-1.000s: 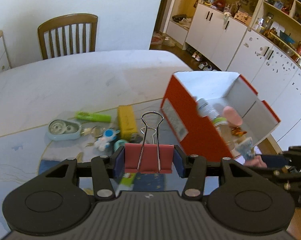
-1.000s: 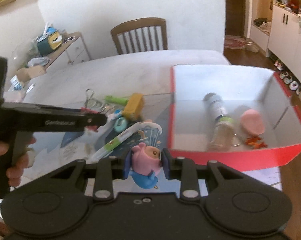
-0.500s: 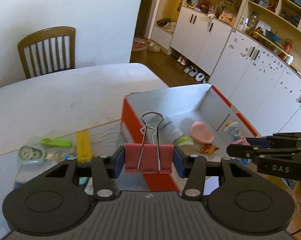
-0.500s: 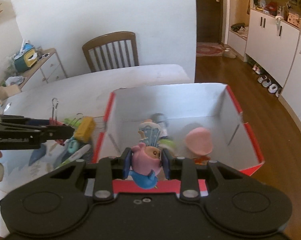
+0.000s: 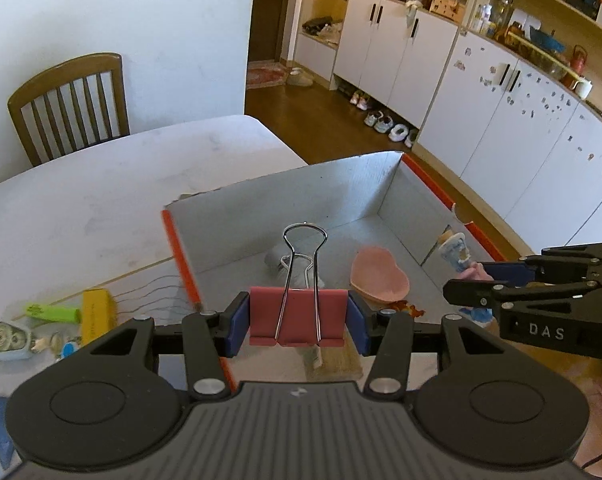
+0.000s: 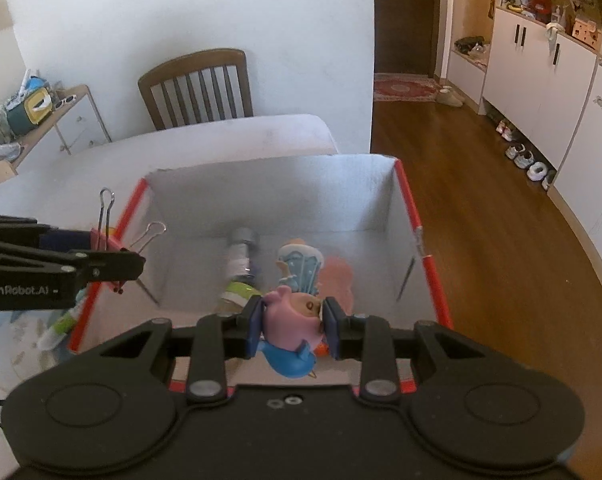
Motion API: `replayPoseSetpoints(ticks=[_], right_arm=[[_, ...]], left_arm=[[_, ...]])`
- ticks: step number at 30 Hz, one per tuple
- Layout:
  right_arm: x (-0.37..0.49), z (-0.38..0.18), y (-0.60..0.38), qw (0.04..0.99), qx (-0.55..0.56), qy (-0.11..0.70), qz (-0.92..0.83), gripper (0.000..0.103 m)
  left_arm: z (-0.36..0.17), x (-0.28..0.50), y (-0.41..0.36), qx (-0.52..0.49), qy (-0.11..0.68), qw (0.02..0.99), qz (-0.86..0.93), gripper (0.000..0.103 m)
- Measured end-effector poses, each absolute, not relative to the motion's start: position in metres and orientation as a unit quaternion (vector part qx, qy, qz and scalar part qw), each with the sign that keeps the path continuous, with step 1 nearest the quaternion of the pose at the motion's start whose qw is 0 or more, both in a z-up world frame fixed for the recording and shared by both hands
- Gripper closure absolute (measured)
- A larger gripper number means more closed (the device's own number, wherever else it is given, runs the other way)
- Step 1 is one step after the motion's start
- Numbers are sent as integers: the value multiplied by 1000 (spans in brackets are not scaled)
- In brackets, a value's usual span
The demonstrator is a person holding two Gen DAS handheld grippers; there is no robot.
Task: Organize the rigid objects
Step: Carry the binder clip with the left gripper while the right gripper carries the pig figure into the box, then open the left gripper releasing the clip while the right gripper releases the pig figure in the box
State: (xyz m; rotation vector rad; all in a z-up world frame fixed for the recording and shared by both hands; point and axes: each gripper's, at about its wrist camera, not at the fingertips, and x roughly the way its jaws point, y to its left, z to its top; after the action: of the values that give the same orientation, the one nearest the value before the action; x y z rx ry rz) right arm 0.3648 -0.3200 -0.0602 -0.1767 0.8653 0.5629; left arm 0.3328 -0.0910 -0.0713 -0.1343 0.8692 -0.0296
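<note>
My left gripper is shut on a red binder clip whose wire handles stand upright, and it hangs over the near left part of the open red box. In the right wrist view my right gripper is shut on a pink and blue toy figure above the box. Inside the box lie a small bottle, a pink heart-shaped dish and a small orange piece. The right gripper enters the left wrist view from the right; the left gripper shows at the left of the right wrist view.
Left of the box, on the white table, lie a yellow block, a green marker and a pale blue tape dispenser. A wooden chair stands behind the table. White cabinets line the right wall.
Both grippers have travelled right from the clutter on the table to above the red box, each keeping its object. The box now fills the middle of both views.
</note>
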Motion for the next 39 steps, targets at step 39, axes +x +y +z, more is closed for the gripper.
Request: replayPoseSetpoints(ticks=[39], right_arm=[[430, -131, -299, 786, -167, 488, 341, 72]], left_arm=[[-145, 418, -110, -74, 515, 852, 53, 54]])
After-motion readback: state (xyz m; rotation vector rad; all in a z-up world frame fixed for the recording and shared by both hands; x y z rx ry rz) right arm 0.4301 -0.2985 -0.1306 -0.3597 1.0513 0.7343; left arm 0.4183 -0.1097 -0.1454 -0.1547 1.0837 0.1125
